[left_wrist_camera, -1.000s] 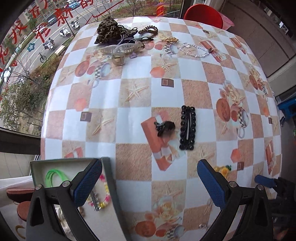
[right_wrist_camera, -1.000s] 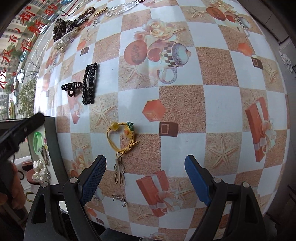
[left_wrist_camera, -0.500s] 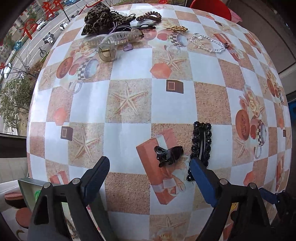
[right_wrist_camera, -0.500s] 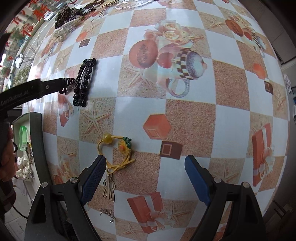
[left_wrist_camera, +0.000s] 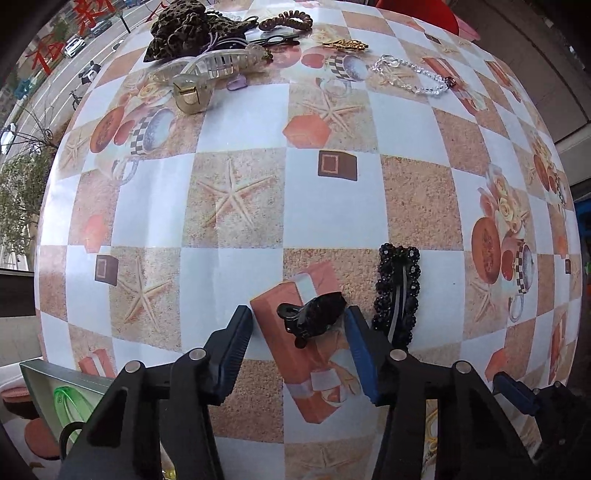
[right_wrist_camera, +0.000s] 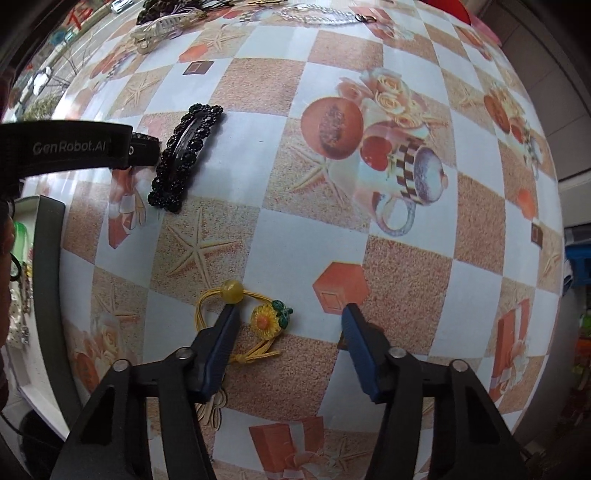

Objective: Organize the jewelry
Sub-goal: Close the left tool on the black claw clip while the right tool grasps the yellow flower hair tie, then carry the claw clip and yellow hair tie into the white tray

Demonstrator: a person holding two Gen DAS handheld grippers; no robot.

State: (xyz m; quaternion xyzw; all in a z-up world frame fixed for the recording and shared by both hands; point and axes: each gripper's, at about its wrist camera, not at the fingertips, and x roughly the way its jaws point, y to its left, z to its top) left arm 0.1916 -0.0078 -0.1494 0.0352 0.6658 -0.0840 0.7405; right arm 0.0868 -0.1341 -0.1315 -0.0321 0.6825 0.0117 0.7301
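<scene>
A small black claw clip (left_wrist_camera: 312,317) lies on the patterned tablecloth between the open fingers of my left gripper (left_wrist_camera: 299,323), close to the right finger. A black beaded barrette (left_wrist_camera: 398,291) lies just right of it and also shows in the right wrist view (right_wrist_camera: 184,151). My right gripper (right_wrist_camera: 290,321) is open over a yellow hair tie with a sunflower charm (right_wrist_camera: 264,321); its left finger overlaps the tie's loop. A grey-rimmed tray (left_wrist_camera: 55,373) holding a green bangle (left_wrist_camera: 70,400) sits at the lower left.
At the far edge lie a leopard scrunchie (left_wrist_camera: 177,29), a clear claw clip (left_wrist_camera: 218,64), a brown coil tie (left_wrist_camera: 286,22), a gold leaf clip (left_wrist_camera: 345,45) and a crystal bracelet (left_wrist_camera: 410,75). The left gripper's body (right_wrist_camera: 70,147) crosses the right wrist view.
My left gripper has moved forward from over the tray to straddle the black claw clip. My right gripper has moved forward and down onto the yellow hair tie.
</scene>
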